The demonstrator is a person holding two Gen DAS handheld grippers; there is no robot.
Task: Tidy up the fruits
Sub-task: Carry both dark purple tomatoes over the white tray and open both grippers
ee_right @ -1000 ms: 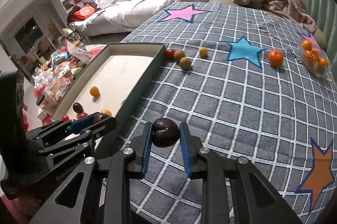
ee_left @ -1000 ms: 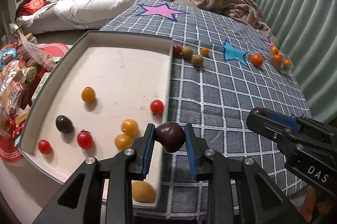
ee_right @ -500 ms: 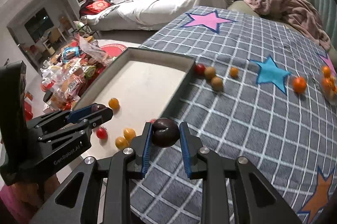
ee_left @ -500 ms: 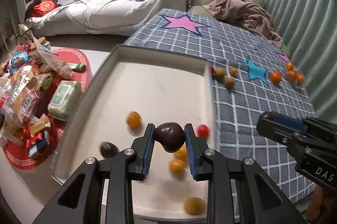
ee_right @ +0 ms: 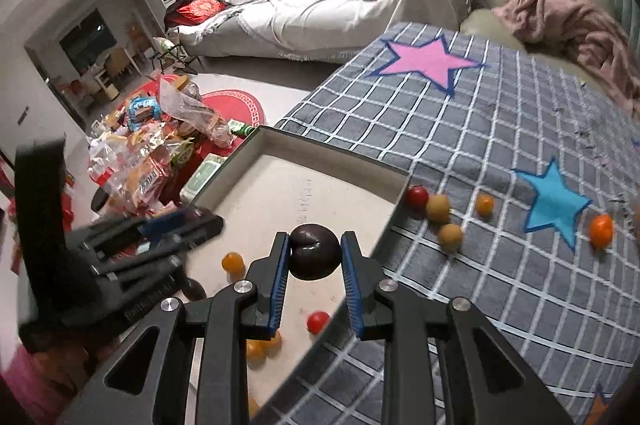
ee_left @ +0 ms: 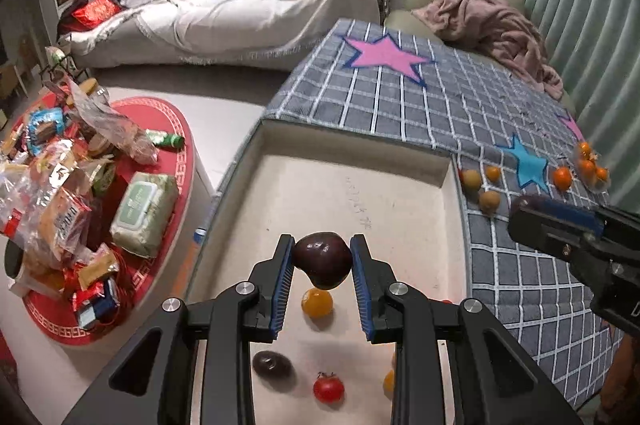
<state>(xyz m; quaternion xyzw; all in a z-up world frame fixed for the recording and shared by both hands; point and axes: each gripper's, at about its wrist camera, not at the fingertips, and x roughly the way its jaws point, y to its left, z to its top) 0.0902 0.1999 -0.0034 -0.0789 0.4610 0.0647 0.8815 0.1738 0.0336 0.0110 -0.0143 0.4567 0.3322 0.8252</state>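
While tongs point(ee_left: 323, 265) clamp it, plum point(ee_left: 322, 259) hangs over tray point(ee_left: 360, 145) — taper down.

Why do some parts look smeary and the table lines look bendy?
Right wrist view: the left claw is smeared by motion, while the plum stays sharp. Left wrist view: mostly crisp; the fisheye lens bends the tablecloth grid, and the corners go black.

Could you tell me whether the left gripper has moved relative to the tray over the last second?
Yes: the left gripper, shut on a dark plum, moved from the tray's right rim to over its floor.
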